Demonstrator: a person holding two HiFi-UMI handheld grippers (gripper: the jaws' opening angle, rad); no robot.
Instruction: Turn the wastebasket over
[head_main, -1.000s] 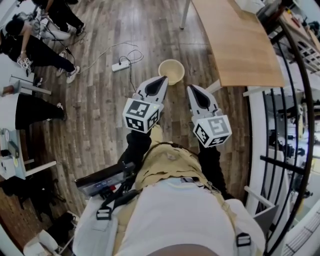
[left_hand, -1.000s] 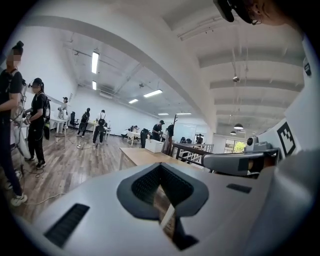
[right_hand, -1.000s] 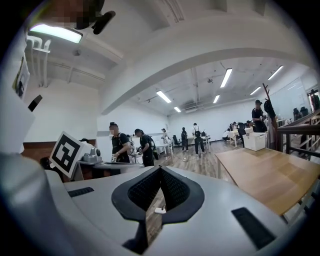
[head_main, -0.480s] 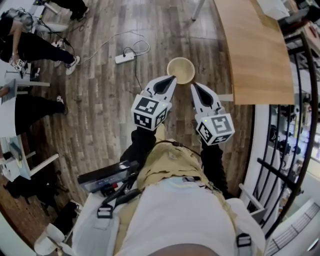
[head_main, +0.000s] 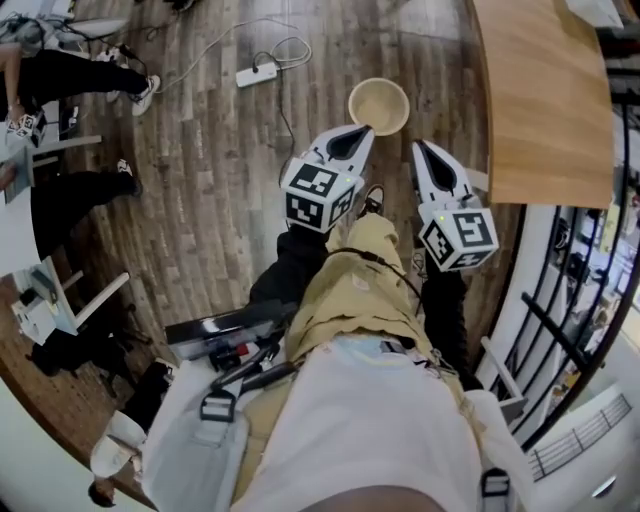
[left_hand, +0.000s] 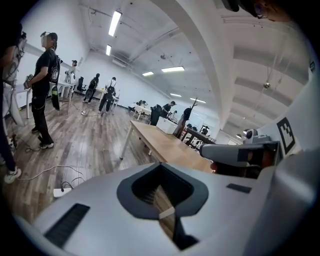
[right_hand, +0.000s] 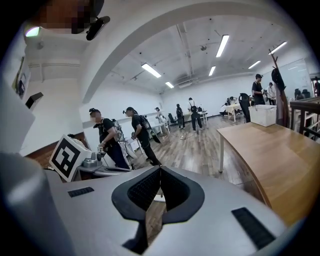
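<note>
Right now, your left tool (head_main: 358, 130) is clenched: its two jaws meet at the tips with nothing between them. Your right tool (head_main: 421, 148) is clenched the same way and is just as empty. Both point forward and a little downward, side by side but apart from each other, above your tan trouser leg (head_main: 350, 290).

The wastebasket (head_main: 378, 105) stands upright on the wooden floor (head_main: 200, 210) with its round mouth facing up. It is cream-coloured and looks empty inside. In the head view it sits just beyond the tip of your left tool, and that tip overlaps its near rim. You cannot tell from these views whether the two actually touch. The right tool's tip lies near the wastebasket, to its right and apart from it.

A wooden counter (head_main: 545, 100) runs along the right side, beside the wastebasket. A white power strip (head_main: 257, 74) with a looping cable (head_main: 285, 50) lies on the floor to the left of the wastebasket, well apart from it. Farther left, people (head_main: 70, 75) are at the edge of the head view.
</note>
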